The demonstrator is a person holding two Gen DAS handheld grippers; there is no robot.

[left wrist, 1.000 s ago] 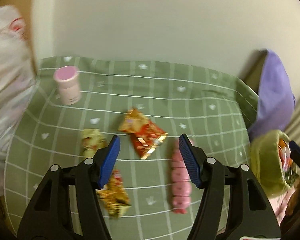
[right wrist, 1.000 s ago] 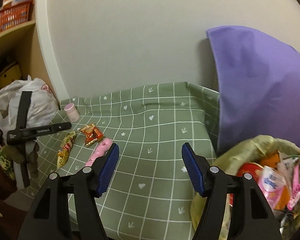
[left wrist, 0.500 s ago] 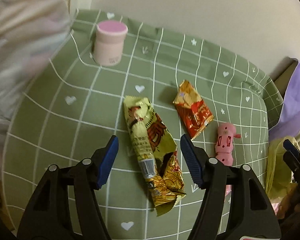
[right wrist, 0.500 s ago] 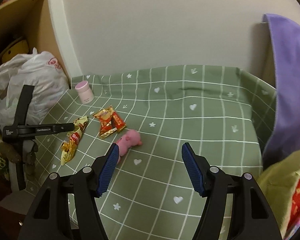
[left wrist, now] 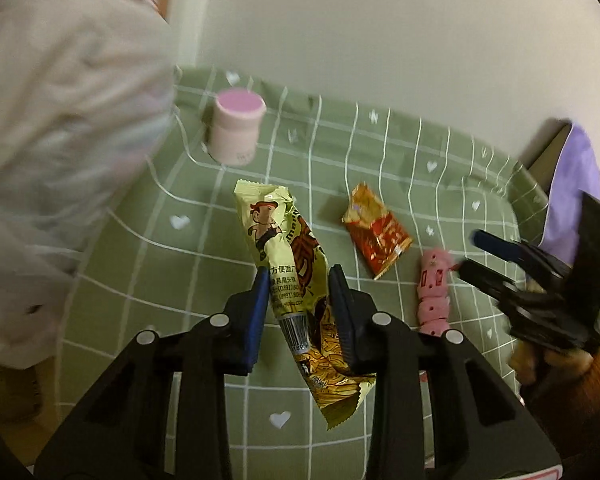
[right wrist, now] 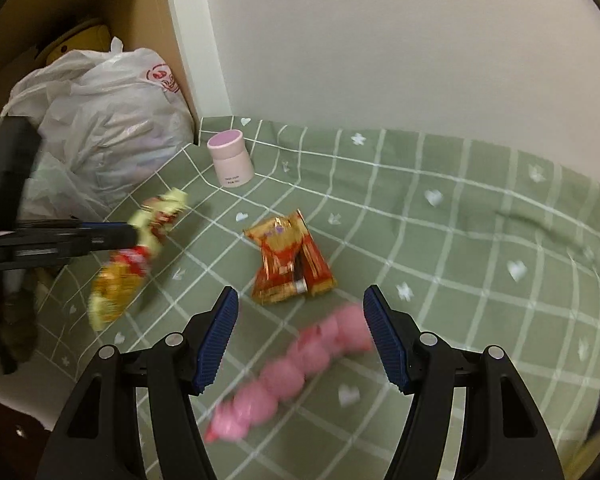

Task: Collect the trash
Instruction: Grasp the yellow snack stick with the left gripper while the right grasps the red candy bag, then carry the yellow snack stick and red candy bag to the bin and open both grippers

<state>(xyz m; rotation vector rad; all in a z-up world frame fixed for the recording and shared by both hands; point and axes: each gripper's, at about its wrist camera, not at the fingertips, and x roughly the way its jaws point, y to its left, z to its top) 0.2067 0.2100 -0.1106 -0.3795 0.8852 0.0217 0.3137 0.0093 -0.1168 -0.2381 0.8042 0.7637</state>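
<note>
So the left tool (left wrist: 298, 292) has its blue pads either side of the yellow noodle-snack wrapper (left wrist: 296, 280), partway along it, with the pack's long axis running straight away from the tool toward the pink-lidded jar (left wrist: 236, 130) at the far left corner of the table. The jaws look narrowed right up to the wrapper's edges, but I honestly can't tell if they're pinching it yet or just about to. Either way that one belongs to the left side; it sits nearest the table's left edge, just beside the white plastic bag (right wrist: 100, 128). The right tool (right wrist: 298, 338) is wide apart and gripping nothing, hovering over the pink piggy toy thing (right wrist: 300, 364), which lies diagonally between its pads, blurry in that view. The red-gold wrapper (right wrist: 290, 264) is just beyond it, toward the middle of the green checked cloth (right wrist: 480, 240), so the right side is nearer to both of those.
</note>
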